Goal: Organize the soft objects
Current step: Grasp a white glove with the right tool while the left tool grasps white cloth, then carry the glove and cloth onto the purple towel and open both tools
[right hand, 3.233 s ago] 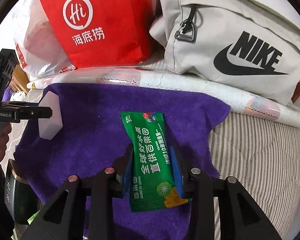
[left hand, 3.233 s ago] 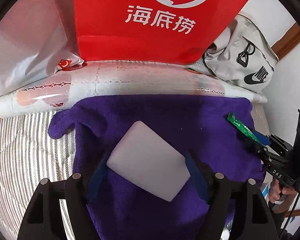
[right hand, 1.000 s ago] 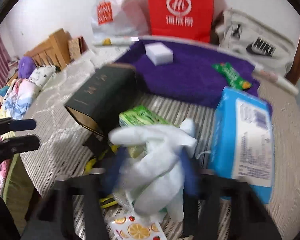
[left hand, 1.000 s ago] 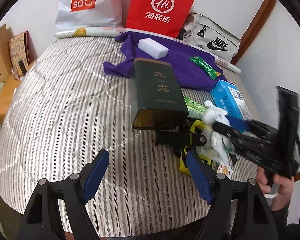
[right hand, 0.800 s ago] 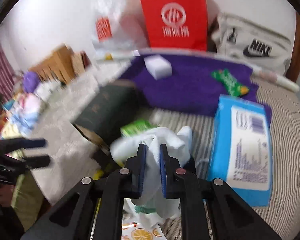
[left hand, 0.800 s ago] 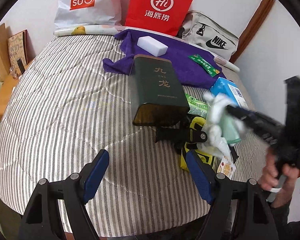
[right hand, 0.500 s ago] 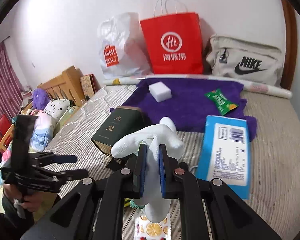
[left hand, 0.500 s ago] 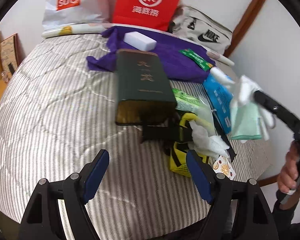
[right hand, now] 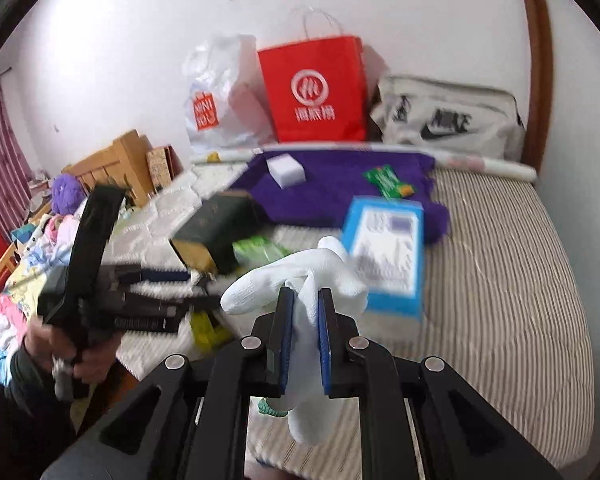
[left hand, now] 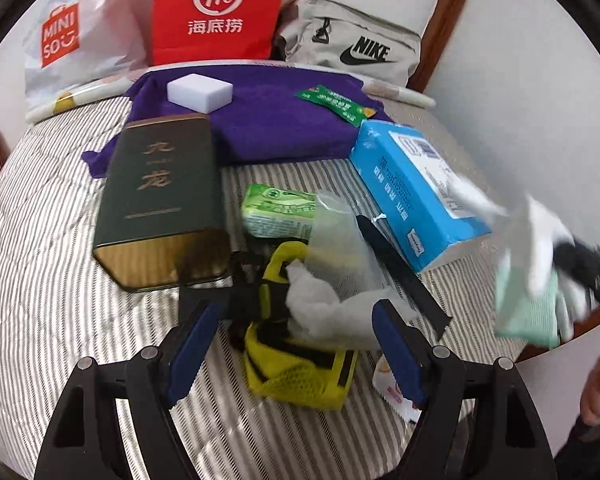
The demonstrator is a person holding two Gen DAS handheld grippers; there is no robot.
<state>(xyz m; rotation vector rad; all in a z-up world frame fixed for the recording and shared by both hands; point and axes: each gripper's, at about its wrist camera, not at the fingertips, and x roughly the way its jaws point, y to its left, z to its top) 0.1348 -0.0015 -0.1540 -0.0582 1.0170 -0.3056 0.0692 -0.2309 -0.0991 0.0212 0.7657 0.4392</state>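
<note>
On a striped bed (left hand: 60, 300), the right gripper (right hand: 304, 336) has its jaws clenched on a white glove (right hand: 300, 280), lifted clear of the bedding; a green-edged part of the bundle hangs below the jaws; in the left wrist view the glove appears blurred at the right edge. The left gripper (left hand: 292, 332) hangs over the near clutter with its jaws spread wide and nothing between them; a hand (right hand: 60, 352) grips its handle. Beneath those jaws lie a yellow-and-black mesh item (left hand: 300, 376) and a crumpled white wad (left hand: 320, 304), partly under clear plastic; just beyond sit a green packet (left hand: 278, 216), a dark green tin (left hand: 160, 196) lying flat, and a blue tissue pack (left hand: 412, 188) towards the bed's right edge. Farther back a purple towel (left hand: 268, 128) is spread near the head of the bed, carrying a white sponge (left hand: 200, 92) and a green sachet (left hand: 336, 104), well apart. Against the wall stand a white shopping bag (left hand: 72, 40), a red paper bag (left hand: 216, 8) and a grey bag (left hand: 356, 48).
</note>
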